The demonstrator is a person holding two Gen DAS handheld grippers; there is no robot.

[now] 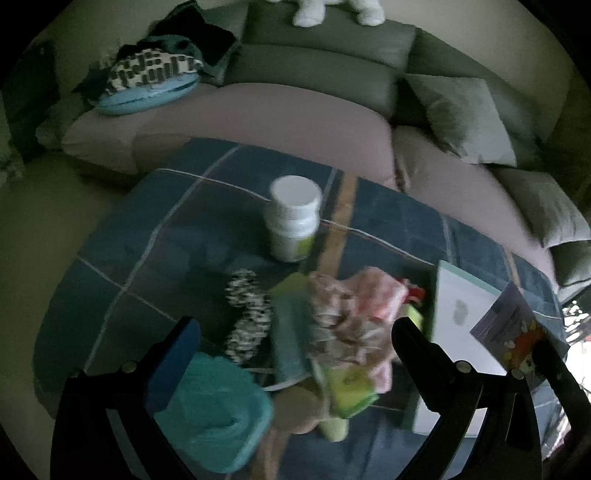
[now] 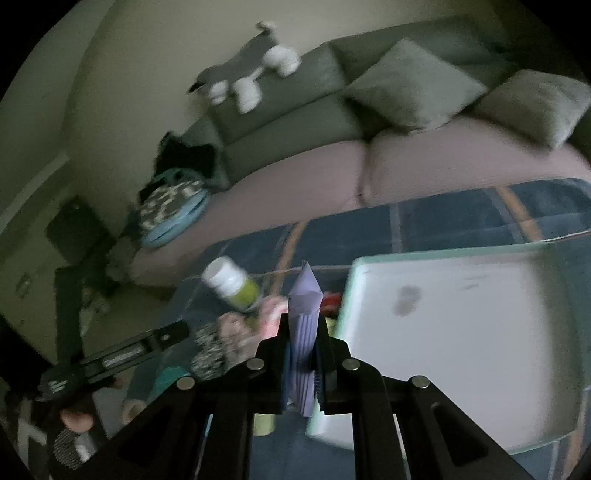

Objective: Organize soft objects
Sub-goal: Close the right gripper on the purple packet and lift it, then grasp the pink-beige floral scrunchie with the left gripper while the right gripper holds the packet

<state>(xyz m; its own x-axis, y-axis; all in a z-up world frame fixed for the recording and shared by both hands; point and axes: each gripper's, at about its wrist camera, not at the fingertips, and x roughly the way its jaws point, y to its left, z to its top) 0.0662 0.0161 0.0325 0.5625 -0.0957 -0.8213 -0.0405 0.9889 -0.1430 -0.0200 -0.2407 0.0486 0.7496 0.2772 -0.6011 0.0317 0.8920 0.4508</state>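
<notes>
my right gripper (image 2: 303,332) has its jaws clenched on a purple booklet (image 2: 304,317), clearing it aside. my left gripper (image 1: 295,332) hovers, jaws released, over the soft pile (image 1: 332,325) on the bench (image 1: 147,221); next i'd lower and pinch one cloth.

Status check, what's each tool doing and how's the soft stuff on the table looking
Left tool open above cloth pile. Right tool shut on booklet. Bottle upright behind pile, white box beside it.

Plush dog (image 1: 334,11) cut off at top edge, only paws showing. Cloth pile (image 1: 332,332) motion-blurred, items indistinct. Bottle (image 2: 231,282) label unreadable.
</notes>
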